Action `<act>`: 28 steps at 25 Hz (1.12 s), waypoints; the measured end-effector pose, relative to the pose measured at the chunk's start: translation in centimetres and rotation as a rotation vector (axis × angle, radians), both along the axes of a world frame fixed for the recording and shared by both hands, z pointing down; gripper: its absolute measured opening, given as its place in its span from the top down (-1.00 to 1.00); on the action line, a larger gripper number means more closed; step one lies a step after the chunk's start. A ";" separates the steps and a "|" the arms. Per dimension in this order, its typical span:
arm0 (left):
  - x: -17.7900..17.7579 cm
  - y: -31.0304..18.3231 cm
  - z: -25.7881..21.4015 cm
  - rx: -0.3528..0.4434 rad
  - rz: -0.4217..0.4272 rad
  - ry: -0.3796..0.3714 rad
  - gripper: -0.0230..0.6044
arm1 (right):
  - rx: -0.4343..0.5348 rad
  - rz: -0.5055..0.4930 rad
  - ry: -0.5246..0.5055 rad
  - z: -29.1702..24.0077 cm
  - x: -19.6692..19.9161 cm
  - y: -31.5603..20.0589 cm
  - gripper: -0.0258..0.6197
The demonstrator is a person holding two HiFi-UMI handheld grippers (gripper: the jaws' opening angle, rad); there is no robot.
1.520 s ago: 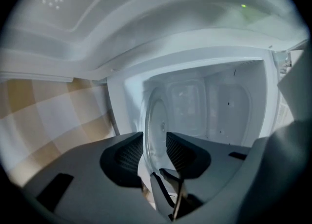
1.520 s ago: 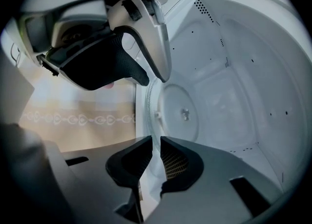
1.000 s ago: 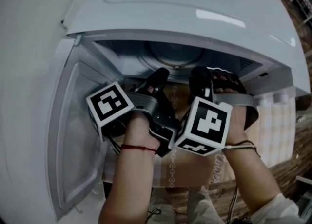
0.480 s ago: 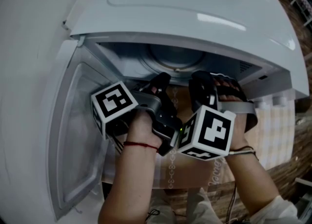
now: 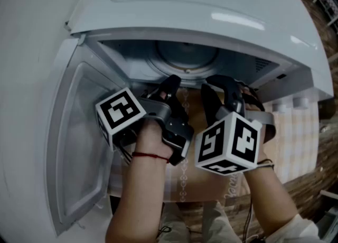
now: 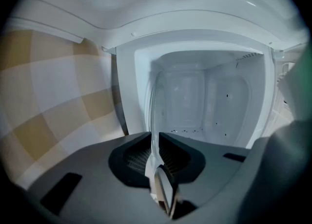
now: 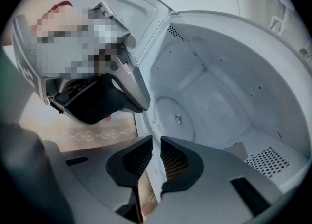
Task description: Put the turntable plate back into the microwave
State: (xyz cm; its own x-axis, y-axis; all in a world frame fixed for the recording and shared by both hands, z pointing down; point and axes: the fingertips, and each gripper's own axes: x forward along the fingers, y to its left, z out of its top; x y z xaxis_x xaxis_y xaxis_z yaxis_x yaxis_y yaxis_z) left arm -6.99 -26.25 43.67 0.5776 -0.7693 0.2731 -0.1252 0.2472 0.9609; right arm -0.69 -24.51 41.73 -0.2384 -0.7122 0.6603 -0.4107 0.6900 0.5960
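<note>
The white microwave (image 5: 211, 4) stands with its door (image 5: 79, 141) swung open to the left. The clear glass turntable plate (image 6: 153, 106) is held upright at the mouth of the cavity and shows edge-on. My left gripper (image 5: 170, 86) has just been closing its jaws, and its pads now pinch the plate's rim. My right gripper (image 5: 219, 87) is shut on the plate's rim (image 7: 151, 133) close beside the left gripper (image 7: 105, 101). In the head view the plate is too clear to make out. The round floor recess with its drive hub (image 7: 179, 119) lies inside the cavity.
The cavity (image 6: 209, 101) is bare, with white walls and a perforated vent (image 7: 265, 162) on one side. A beige checked cloth (image 6: 48, 96) covers the table under the microwave. The open door hems in my left hand.
My right gripper has rolled, so its marker cube shows a different face and sits a little lower. The left gripper has stayed where it was.
</note>
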 end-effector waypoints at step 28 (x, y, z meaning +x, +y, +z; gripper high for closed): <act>2.1 3.1 -2.6 0.261 0.110 0.095 0.87 | -0.131 0.213 -0.636 0.5 1.4 2.3 0.70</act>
State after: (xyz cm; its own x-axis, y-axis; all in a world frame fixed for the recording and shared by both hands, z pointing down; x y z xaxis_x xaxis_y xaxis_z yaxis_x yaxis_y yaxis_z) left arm -4.88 -23.12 41.06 0.6748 -0.7378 0.0155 -0.0443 -0.0196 0.9988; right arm 0.69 -22.18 42.18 -0.4723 -0.7100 0.5223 -0.7879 0.6057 0.1109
